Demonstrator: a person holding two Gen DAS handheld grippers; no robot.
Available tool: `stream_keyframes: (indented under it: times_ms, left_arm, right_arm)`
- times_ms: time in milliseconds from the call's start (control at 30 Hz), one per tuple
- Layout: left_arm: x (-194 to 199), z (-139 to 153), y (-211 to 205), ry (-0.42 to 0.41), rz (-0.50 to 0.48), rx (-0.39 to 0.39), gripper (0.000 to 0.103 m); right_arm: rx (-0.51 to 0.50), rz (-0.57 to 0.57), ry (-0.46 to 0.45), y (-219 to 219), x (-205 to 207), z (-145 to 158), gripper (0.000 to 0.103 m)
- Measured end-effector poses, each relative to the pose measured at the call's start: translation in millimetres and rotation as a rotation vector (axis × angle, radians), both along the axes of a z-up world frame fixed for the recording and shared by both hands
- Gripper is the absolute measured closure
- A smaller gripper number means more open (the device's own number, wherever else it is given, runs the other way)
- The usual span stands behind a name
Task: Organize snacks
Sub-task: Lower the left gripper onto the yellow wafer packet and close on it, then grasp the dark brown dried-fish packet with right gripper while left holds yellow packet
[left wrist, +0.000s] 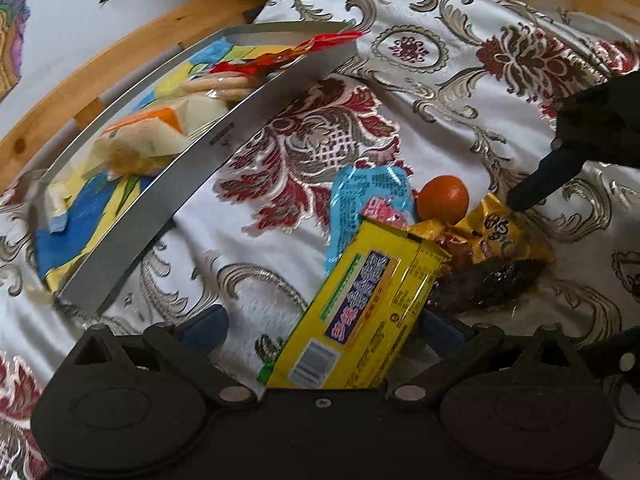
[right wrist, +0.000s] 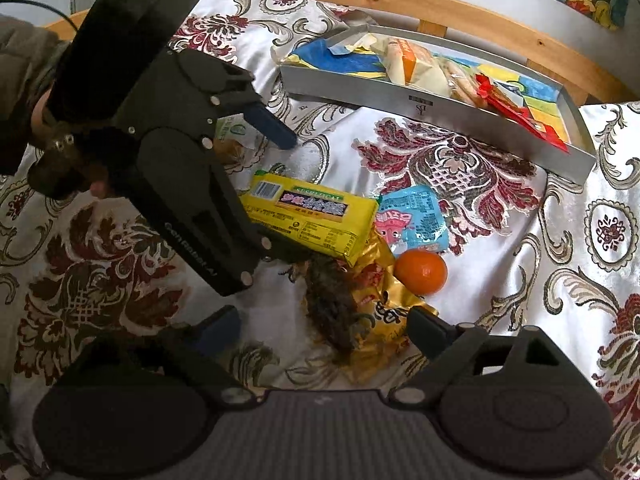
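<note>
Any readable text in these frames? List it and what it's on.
"GenRobot.AI", partly shadowed: side of the left gripper.
Yellow pack: purple band of Chinese characters, barcode and small print, too blurred to read.
Blue packet: print too small.
Gold wrapper: dark characters, unreadable.
Tray: small wall mark, illegible.

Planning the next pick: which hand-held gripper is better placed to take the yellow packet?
Left. The left hand-held gripper is open astride the yellow packet; the right hand-held gripper is over the gold wrapper.
</note>
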State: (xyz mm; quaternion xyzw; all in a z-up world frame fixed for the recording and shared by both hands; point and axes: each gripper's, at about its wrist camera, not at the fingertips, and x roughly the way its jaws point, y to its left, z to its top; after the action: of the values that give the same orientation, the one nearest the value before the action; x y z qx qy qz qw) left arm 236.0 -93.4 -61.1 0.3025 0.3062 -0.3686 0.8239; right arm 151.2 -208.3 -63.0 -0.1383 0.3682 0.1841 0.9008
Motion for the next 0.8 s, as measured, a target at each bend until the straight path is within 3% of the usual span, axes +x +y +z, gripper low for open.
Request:
stream_keyframes:
  times_ms: [133,367,500,600,800]
  left_arm:
    - [-3,1,0,-0.001,-0.039,0.003,0.01]
    - [-4,3,0,0.076,-0.055,-0.016,0.029]
    - [-5,1,-2,0.091,-0.071,0.005,0.033]
    - [-1,2,0,0.14,-0.035,-0.004,0.042]
    - [-5,4,4,0.188,0.092,-0.014,0.045]
  right_arm:
    - [-0.004,0.007,0.004,1,1,-1,0.012]
    - [-0.012,0.006,0.001,0,1,-1,0.012]
    - [-0.008,0.002,0.0,-2,1,-2,0.013]
    - [-0.001,-0.016,0.002,-6,3,-2,0.014]
    - [0.019,-0.042,-0.001,-12,4,-2,0.023]
